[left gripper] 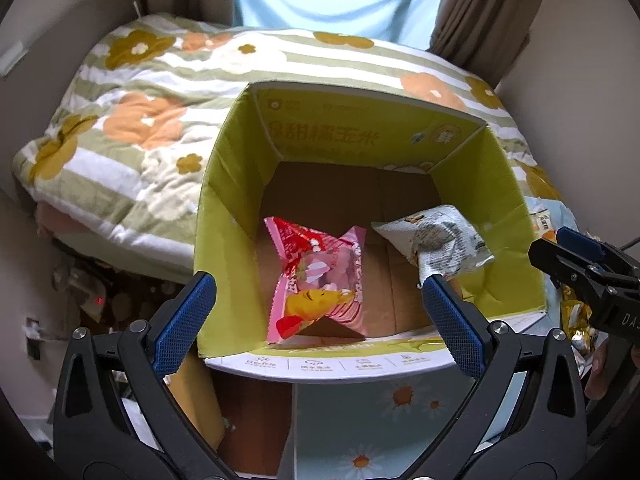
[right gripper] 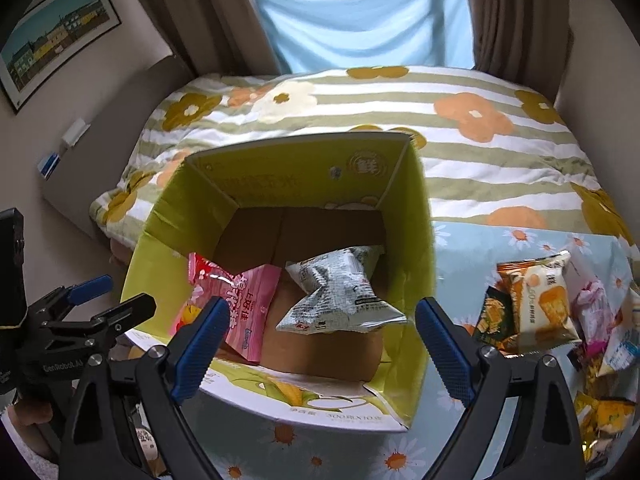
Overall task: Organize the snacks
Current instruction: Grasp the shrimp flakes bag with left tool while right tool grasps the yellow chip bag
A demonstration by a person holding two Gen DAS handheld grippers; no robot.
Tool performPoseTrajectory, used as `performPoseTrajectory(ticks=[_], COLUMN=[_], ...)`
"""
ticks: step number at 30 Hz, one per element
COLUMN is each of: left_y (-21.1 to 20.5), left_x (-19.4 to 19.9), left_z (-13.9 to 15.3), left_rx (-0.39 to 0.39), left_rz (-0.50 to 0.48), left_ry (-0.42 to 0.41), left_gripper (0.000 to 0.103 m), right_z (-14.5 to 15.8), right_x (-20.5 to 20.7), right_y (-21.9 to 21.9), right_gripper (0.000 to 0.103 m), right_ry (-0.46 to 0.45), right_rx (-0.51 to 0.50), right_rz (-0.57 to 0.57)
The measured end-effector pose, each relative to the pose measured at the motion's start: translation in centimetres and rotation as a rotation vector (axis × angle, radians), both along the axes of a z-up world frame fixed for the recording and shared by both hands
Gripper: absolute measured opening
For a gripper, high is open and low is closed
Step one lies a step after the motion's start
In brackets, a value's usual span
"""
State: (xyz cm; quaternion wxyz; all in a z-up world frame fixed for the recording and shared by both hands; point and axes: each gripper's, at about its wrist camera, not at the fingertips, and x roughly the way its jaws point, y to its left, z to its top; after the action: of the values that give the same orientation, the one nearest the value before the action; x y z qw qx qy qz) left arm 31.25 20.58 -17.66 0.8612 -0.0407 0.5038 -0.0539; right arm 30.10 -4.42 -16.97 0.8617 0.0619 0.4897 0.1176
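Note:
An open green cardboard box (left gripper: 228, 200) (right gripper: 416, 216) stands on the table. Inside lie a pink snack packet (left gripper: 320, 276) (right gripper: 244, 304) on the left and a grey-white snack packet (left gripper: 440, 240) (right gripper: 340, 292) on the right. My left gripper (left gripper: 320, 320) is open and empty above the box's near edge. My right gripper (right gripper: 320, 344) is open and empty, also above the box's near edge; it shows at the right of the left wrist view (left gripper: 580, 268). The left gripper shows at the left of the right wrist view (right gripper: 100, 300).
A pile of several snack packets (right gripper: 548, 304) lies on the daisy-print tablecloth (right gripper: 472, 248) right of the box. A bed with a flowered striped quilt (left gripper: 140, 128) stands behind the box. Curtains (right gripper: 360, 12) hang at the back.

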Motion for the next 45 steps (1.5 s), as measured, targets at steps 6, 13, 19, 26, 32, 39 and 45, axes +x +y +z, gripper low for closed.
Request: performPoseTrajectory(ticks=[6, 13, 19, 26, 32, 39, 45], left_y=[-1.1, -4.2, -9.2, -18.2, -26.3, -34.1, -39.1], left_x=[-0.4, -1.2, -2.6, -5.6, -8.4, -11.7, -14.6], left_z=[0.8, 1.3, 2.6, 2.5, 1.4, -2.1, -5.1], left_rx=[-0.027, -0.035, -0.049, -0.089, -0.104, -0.145, -0.13], left_rz=[-0.038, -0.092, -0.141, -0.197, -0.267, -0.274, -0.277], left_ry=[-0.019, -0.039, -0.071, -0.038, 0.009, 0.122, 0.21], left_gripper=[0.102, 0.102, 0.102, 0.102, 0.102, 0.102, 0.102], right_z=[1.6, 3.2, 4.6, 5.2, 3.7, 0.7, -2.7], right_x=[-1.8, -4.1, -6.5, -10.6, -14.1, -17.9, -19.9], right_y=[-1.4, -5.5, -11.5, -19.9, -27.1, -33.2, -37.5], right_gripper=[0.092, 0.092, 0.092, 0.092, 0.092, 0.092, 0.092], right_ry=[-0.047, -0.089, -0.121, -0.129, -0.084, -0.025, 0.028], right_rx=[-0.039, -0.043, -0.035, -0.044, -0.032, -0.011, 0.041], right_rz=[-0.051, -0.124, -0.201, -0.253, -0.3, -0.313, -0.329])
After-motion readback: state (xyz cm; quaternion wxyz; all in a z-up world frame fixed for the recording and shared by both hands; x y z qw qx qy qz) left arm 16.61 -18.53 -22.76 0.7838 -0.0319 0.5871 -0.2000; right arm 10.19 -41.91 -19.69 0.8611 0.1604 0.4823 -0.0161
